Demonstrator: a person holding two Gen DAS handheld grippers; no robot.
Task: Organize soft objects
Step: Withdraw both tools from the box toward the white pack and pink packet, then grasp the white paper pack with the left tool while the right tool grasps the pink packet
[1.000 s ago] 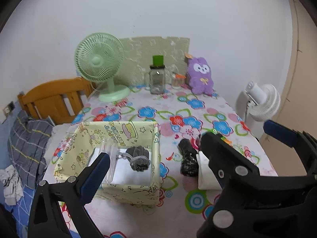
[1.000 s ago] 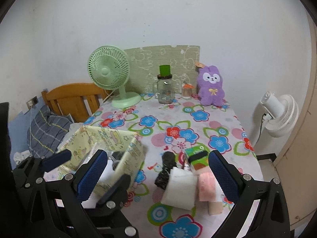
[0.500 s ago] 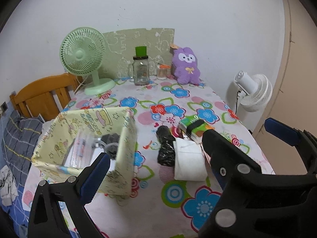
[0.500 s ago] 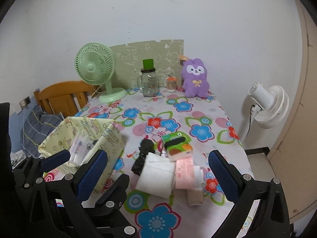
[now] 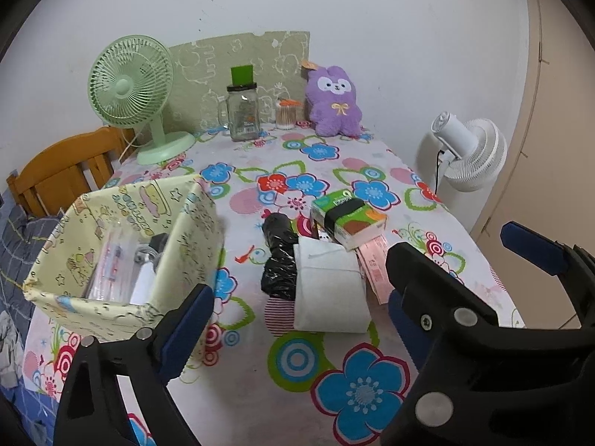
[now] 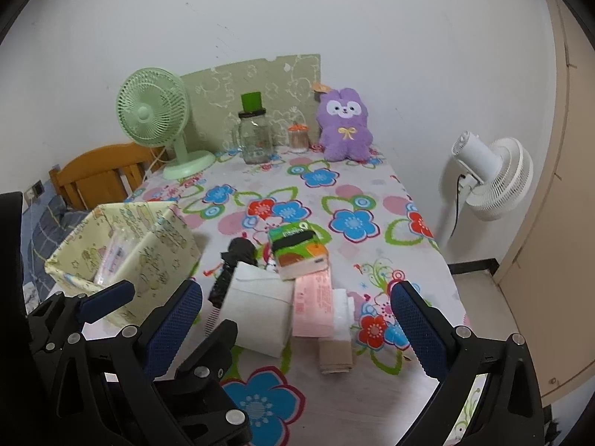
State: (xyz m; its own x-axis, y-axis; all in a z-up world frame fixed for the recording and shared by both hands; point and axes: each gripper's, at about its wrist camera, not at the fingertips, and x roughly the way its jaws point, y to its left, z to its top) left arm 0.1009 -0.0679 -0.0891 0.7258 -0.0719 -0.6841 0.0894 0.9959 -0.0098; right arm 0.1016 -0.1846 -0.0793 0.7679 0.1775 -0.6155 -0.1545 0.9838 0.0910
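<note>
A yellow fabric basket (image 5: 186, 245) (image 6: 163, 249) stands at the table's left and holds a clear packet and a dark item. To its right lies a pile: a white folded cloth (image 5: 327, 286) (image 6: 260, 312), a black crumpled bag (image 5: 279, 260) (image 6: 238, 256), a green tissue pack (image 5: 349, 219) (image 6: 301, 252), a pink packet (image 6: 314, 304), a beige roll (image 6: 334, 355). My left gripper (image 5: 297, 312) is open and empty above the near table. My right gripper (image 6: 293, 319) is open and empty, above the pile.
A green desk fan (image 5: 130, 85), a glass jar (image 5: 243, 111), a small jar (image 5: 286, 113) and a purple plush (image 5: 333, 100) stand along the back wall. A white floor fan (image 6: 491, 178) stands right of the table. A wooden chair (image 5: 63, 171) is at the left.
Both grippers have swung right and pulled back a little. The basket has slid left in view and the pile has come toward the centre. Both grippers stayed open.
</note>
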